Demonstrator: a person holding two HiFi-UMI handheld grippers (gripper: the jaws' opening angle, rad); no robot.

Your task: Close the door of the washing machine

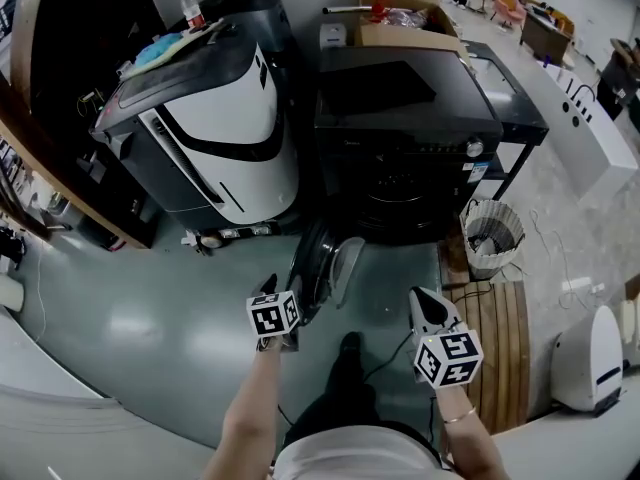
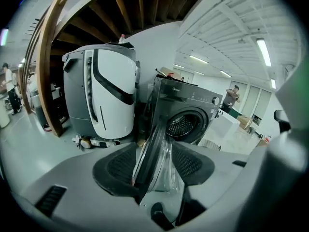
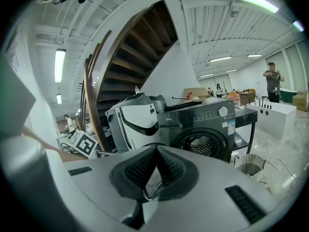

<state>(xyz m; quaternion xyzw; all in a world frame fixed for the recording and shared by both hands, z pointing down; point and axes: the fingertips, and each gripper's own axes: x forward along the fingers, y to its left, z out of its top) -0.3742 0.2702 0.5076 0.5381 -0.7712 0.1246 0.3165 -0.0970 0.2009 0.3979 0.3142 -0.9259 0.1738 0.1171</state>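
Note:
The dark front-loading washing machine (image 1: 400, 118) stands ahead with its round door (image 1: 322, 266) swung out towards me, edge on. In the left gripper view the drum opening (image 2: 186, 125) shows behind the door (image 2: 149, 149). My left gripper (image 2: 154, 162) is open, and the door's rim and glass bowl stand between its pads (image 2: 116, 167). In the head view that gripper (image 1: 272, 290) sits at the door's near edge. My right gripper (image 1: 432, 310) hovers to the right of the door, over the floor. Its pads (image 3: 140, 170) meet, so the right gripper (image 3: 155, 151) is shut, facing the machine (image 3: 203, 117).
A white and grey appliance (image 1: 220, 118) stands left of the washer. A wire basket (image 1: 492, 233) and a wooden slat board (image 1: 497, 348) lie to the right, with a white device (image 1: 590, 363) further right. A cardboard box (image 1: 400, 13) rests behind the washer. My foot (image 1: 348, 348) is below the door.

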